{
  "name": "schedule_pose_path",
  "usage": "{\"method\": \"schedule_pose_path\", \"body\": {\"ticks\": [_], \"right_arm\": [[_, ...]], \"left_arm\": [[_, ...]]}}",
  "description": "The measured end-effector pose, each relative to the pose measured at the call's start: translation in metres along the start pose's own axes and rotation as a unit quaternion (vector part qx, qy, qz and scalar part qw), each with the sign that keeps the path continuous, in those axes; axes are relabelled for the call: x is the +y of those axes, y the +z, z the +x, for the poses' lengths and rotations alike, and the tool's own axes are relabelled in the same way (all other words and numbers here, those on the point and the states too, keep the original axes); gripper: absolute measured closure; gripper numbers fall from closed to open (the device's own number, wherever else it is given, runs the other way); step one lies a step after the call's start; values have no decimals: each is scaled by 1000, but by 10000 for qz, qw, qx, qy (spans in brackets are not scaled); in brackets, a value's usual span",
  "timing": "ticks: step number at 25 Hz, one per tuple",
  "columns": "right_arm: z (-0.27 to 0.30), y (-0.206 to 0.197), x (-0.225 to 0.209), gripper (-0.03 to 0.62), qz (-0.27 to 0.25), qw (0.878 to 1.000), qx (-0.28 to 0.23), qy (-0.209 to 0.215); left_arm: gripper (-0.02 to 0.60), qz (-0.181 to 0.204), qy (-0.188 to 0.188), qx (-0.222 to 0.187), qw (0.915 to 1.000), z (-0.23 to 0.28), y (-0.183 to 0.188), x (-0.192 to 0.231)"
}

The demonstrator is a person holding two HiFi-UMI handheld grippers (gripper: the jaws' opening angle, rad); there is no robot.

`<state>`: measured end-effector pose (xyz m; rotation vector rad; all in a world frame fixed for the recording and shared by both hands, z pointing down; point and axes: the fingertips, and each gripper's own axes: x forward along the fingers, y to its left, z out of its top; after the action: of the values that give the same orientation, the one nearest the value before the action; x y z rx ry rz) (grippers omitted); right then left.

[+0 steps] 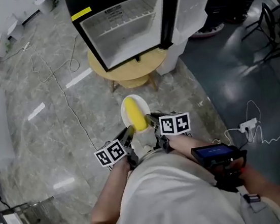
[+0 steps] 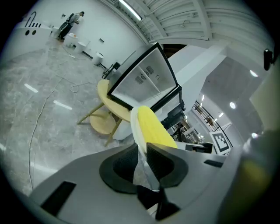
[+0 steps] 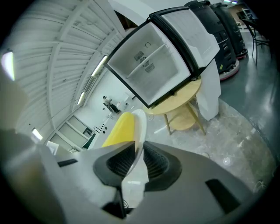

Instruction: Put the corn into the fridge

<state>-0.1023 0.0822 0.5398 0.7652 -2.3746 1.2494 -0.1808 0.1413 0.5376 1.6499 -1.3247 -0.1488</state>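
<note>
Grey veined flooring (image 1: 34, 87) fills most of the head view, with a thin cable (image 1: 70, 105) trailing across its left half. At upper centre, a small fridge (image 1: 124, 29) stands on a round wooden table (image 1: 135, 73). Its door (image 1: 192, 4) is swung open to the right, and the white interior with its wire shelf is exposed.

Corn location: the yellow corn (image 1: 137, 115) lies on a white plate (image 1: 125, 111) at centre frame, below the table and well apart from the fridge. The plate is held above the floor.

Left gripper (image 1: 128, 134): jaws closed on the plate's rim at the lower left. The left gripper view confirms the rim pinched between the ribbed pads (image 2: 159, 159).

Right gripper (image 1: 153, 120): jaws likewise clamped on the rim, at the lower right. In the right gripper view, the plate edge sits between both pads (image 3: 154, 162), with the corn just left of it.
</note>
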Motion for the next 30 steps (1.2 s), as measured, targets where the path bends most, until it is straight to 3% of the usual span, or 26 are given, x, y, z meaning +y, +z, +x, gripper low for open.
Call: {"method": "schedule_pose_path", "body": {"ticks": [30], "right_arm": [[-14, 11, -15, 543, 78, 10000, -9, -45]], "left_arm": [[512, 60, 6, 88, 9999, 17, 0, -19]]}}
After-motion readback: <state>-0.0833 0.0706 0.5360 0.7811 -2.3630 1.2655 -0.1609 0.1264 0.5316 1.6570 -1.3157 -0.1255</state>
